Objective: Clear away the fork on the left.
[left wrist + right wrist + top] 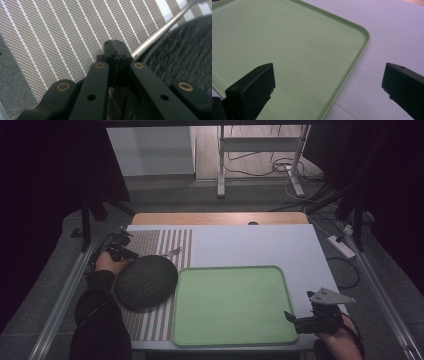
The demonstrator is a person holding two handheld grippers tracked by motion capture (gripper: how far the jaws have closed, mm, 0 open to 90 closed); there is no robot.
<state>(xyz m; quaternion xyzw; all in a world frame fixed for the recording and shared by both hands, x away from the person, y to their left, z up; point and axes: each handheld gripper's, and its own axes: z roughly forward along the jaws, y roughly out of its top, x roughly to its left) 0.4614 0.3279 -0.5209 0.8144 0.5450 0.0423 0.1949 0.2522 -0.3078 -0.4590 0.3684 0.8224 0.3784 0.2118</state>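
Over on the left, the left gripper has its jaws pressed fully together, empty, on the striped placemat just left of the green tray. A dark round hat lies on that mat, touching the tray's left rim; a metal rod pokes from under it. Nothing's on the tray yet, so the work looks barely started. At the tray's right corner, the right gripper hovers, jaws wide apart, holding nothing.

Pale green tray, plain, lower centre of high view. Brown-and-white striped placemat, fine woven mesh, left. Dark grey-black ribbed domed object on placemat. Silver metal handle, upper right of left gripper view. White table cover; wood edge behind. Black left gripper, black right gripper.
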